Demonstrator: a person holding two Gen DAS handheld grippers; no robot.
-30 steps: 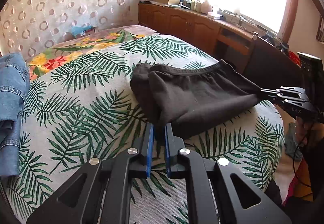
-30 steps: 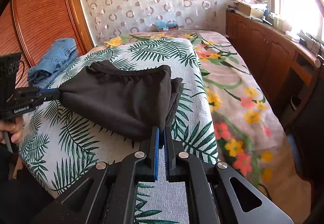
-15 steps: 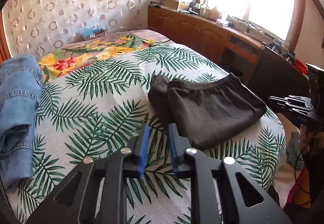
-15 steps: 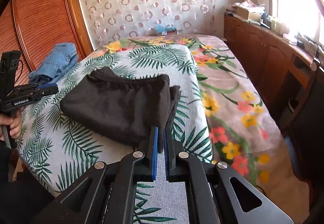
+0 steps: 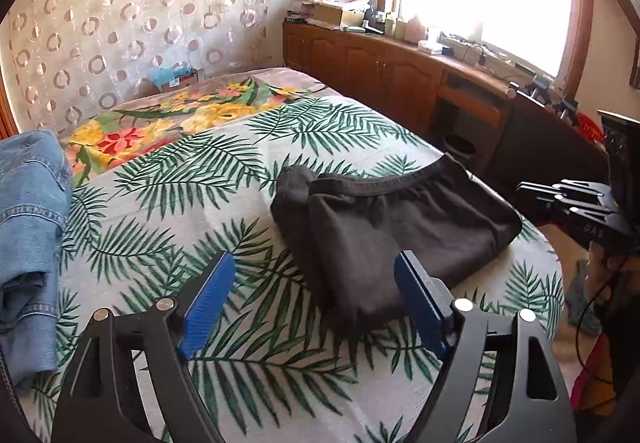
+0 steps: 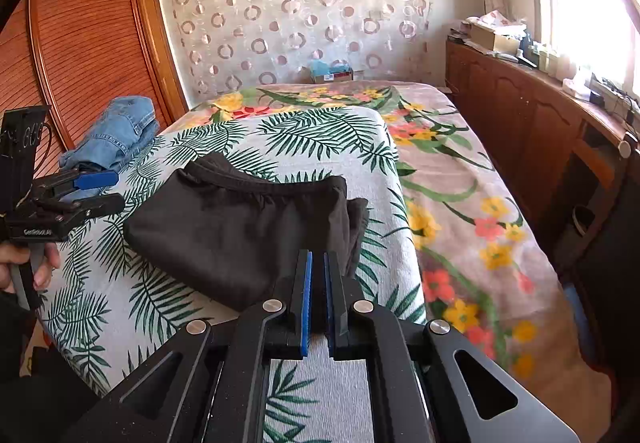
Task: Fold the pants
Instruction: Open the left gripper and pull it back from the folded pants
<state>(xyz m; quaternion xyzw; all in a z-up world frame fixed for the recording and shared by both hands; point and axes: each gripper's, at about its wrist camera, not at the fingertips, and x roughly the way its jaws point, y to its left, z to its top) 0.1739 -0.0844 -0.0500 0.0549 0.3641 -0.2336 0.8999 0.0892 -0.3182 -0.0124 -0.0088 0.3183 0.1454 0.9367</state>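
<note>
The black pants [image 5: 400,227] lie folded into a compact bundle on the palm-leaf bedspread [image 5: 180,195], waistband on the far side. My left gripper [image 5: 315,257] hovers just short of their near corner. Its jaws are opening wide and the blue pads press on nothing. In the right wrist view the pants [image 6: 240,227] lie just beyond my right gripper [image 6: 316,257]. Its jaws are starting to open, with only a thin slit between the pads and no cloth gripped. The left gripper [image 6: 114,189] is at the pants' left corner, apart from it.
Folded blue jeans [image 5: 28,227] sit at the bed's left side, also seen near the wardrobe [image 6: 88,35]. Wooden cabinets [image 5: 380,71] with clutter run under the window on the right. A hand [image 6: 44,267] holds the left gripper's handle. A floral blanket [image 6: 460,203] covers the bed's right side.
Both grippers held the pants stretched by opposite corners; both let go and the pants settled flat. The left jaws spread wide and both grippers drew back slightly.
</note>
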